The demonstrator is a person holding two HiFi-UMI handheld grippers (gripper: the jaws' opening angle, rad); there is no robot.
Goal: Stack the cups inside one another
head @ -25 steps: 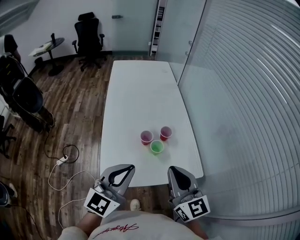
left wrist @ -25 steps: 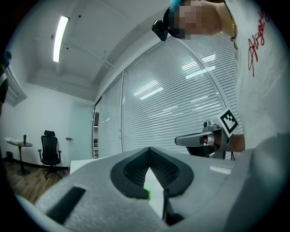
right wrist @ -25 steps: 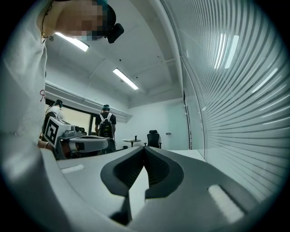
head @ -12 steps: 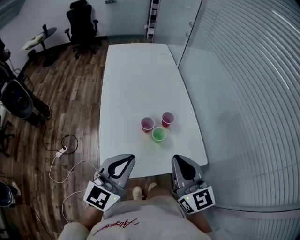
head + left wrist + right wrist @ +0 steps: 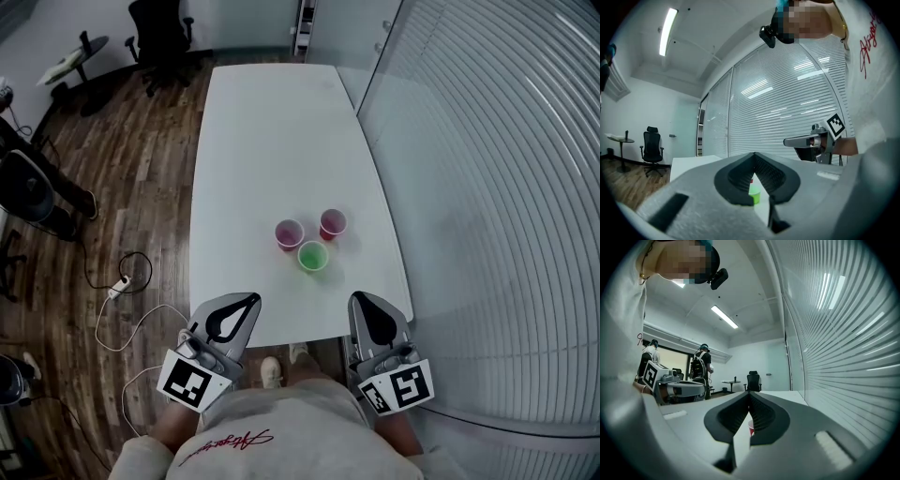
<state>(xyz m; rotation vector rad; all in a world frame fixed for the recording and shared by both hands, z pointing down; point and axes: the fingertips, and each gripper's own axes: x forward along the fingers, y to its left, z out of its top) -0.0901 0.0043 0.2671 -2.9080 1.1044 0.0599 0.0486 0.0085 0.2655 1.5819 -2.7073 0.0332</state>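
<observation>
Three small cups stand close together on the long white table [image 5: 272, 122]: a pink cup [image 5: 289, 233], a red cup [image 5: 332, 224] and a green cup [image 5: 312, 256] nearest me. My left gripper [image 5: 246, 301] is shut and empty at the table's near edge, left of the cups. The right gripper [image 5: 361, 300] is likewise shut and empty at the near edge, on the right. Between the left jaws the green cup [image 5: 754, 194] shows; the red cup [image 5: 751, 428] peeks through the right jaws. Both grippers point level toward the cups, well short of them.
A glass wall with blinds [image 5: 487, 187] runs along the table's right side. Wooden floor [image 5: 141, 187] with a power strip and cables [image 5: 117, 291] lies to the left. Office chairs [image 5: 159, 23] stand at the back left. People [image 5: 701, 364] stand across the room.
Both grippers have come forward over the table's near edge and a little lower. The cups have not moved on the table.
</observation>
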